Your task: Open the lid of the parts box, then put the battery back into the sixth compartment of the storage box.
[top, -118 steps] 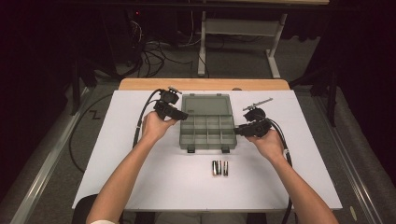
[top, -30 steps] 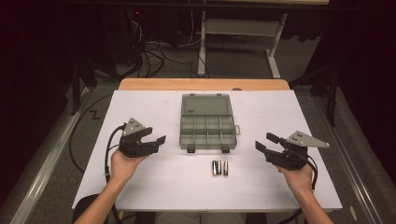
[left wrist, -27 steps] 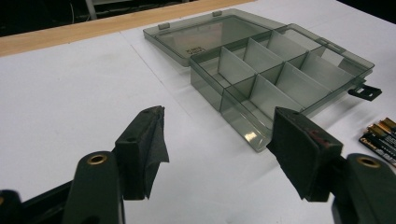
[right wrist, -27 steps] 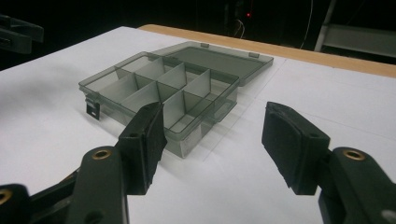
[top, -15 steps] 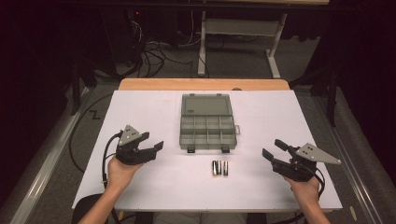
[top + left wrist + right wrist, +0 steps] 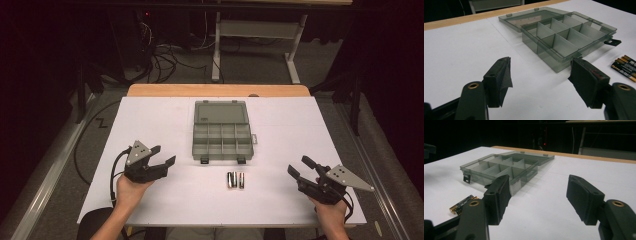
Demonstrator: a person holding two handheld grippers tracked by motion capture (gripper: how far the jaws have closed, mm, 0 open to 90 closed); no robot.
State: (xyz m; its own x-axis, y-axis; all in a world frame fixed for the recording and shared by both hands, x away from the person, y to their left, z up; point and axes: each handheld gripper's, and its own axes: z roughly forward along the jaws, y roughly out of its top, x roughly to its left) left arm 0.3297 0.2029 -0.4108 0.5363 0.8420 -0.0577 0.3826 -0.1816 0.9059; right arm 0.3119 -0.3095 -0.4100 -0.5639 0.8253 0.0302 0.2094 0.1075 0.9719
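Note:
A grey translucent organiser box (image 6: pixel 221 132) lies open at the middle of the white table, its lid folded flat behind it; its compartments (image 6: pixel 564 40) look empty. Two batteries (image 6: pixel 235 179) lie side by side just in front of the box, also seen as batteries (image 6: pixel 625 67) and batteries (image 6: pixel 463 204). My left gripper (image 6: pixel 162 155) is held open over the table's left front, left of the box, nothing between its pads (image 6: pixel 500 80). My right gripper (image 6: pixel 301 166) is open over the right front, empty, its pads (image 6: pixel 581 197) wide apart.
The white table top (image 6: pixel 150 120) ends in a wooden strip (image 6: pixel 215 90) at the far side. Beyond it stand a desk frame (image 6: pixel 260 35) and cables (image 6: pixel 160 55) on a dark floor. A cable (image 6: pixel 116 172) trails from the left gripper.
Both grippers have drawn back from the box's sides toward the table's front corners and stand open. The box and batteries have not moved.

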